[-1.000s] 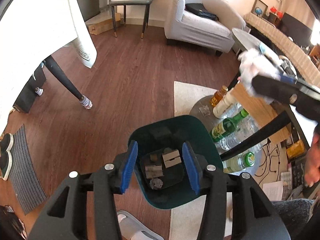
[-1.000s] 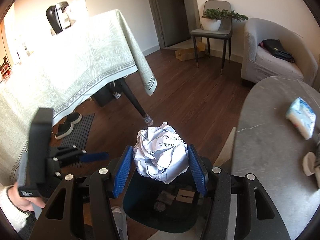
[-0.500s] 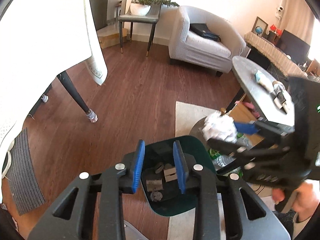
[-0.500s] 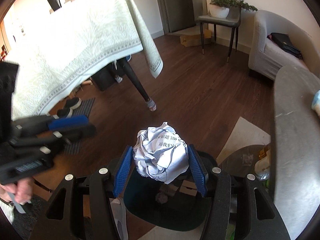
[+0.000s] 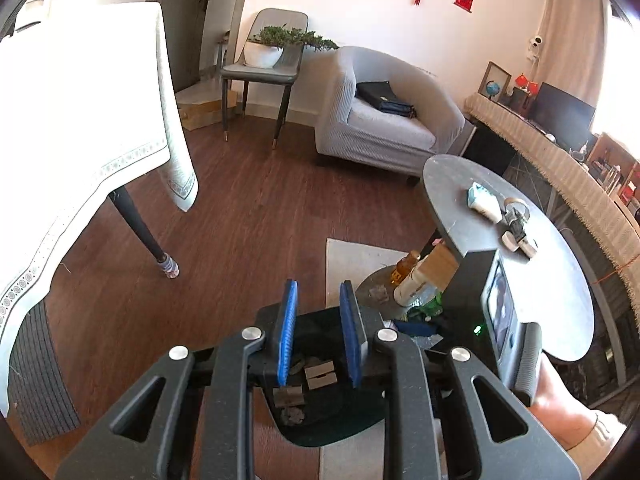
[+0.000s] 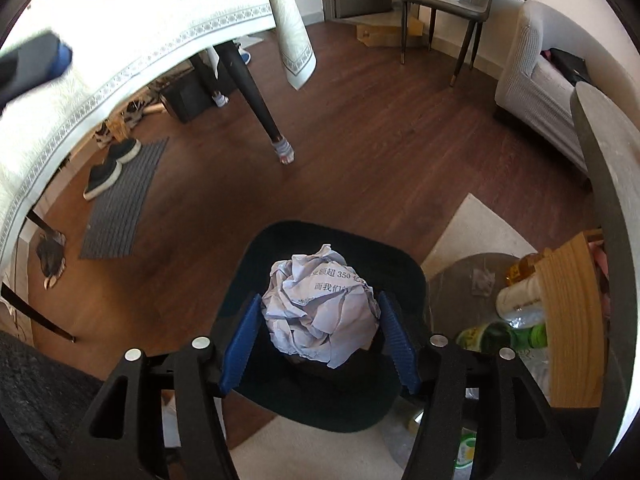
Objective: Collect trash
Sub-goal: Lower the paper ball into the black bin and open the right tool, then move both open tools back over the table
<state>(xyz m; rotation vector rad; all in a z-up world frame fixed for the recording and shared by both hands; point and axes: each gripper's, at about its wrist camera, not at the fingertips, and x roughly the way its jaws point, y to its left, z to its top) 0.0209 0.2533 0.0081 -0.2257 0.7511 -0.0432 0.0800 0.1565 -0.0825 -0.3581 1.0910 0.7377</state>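
A crumpled paper ball (image 6: 316,320) with printed text sits between the blue pads of my right gripper (image 6: 320,300), whose jaws are opening; the pads still touch its sides. It hangs directly over the dark green bin (image 6: 340,232) on the floor. Several cardboard scraps (image 5: 316,376) lie in the bin (image 5: 320,436). My left gripper (image 5: 319,284) is shut with nothing between its pads, above the bin's near side. In the left wrist view only the right gripper's body (image 5: 496,312) and the hand holding it show. A blurred fingertip of the left gripper (image 6: 36,60) shows at the upper left.
Bottles (image 6: 504,336) lie on a low round stand right of the bin. A grey oval table (image 5: 540,288) carries a tissue pack (image 5: 484,200). The clothed dining table (image 5: 80,140) and its leg (image 6: 256,100) stand left. An armchair (image 5: 384,128) and a mat with shoes (image 6: 116,200) lie beyond.
The right gripper sank with the paper ball to just above the bin, and its pads spread slightly. The left gripper closed, rose and tilted up, away from the bin.
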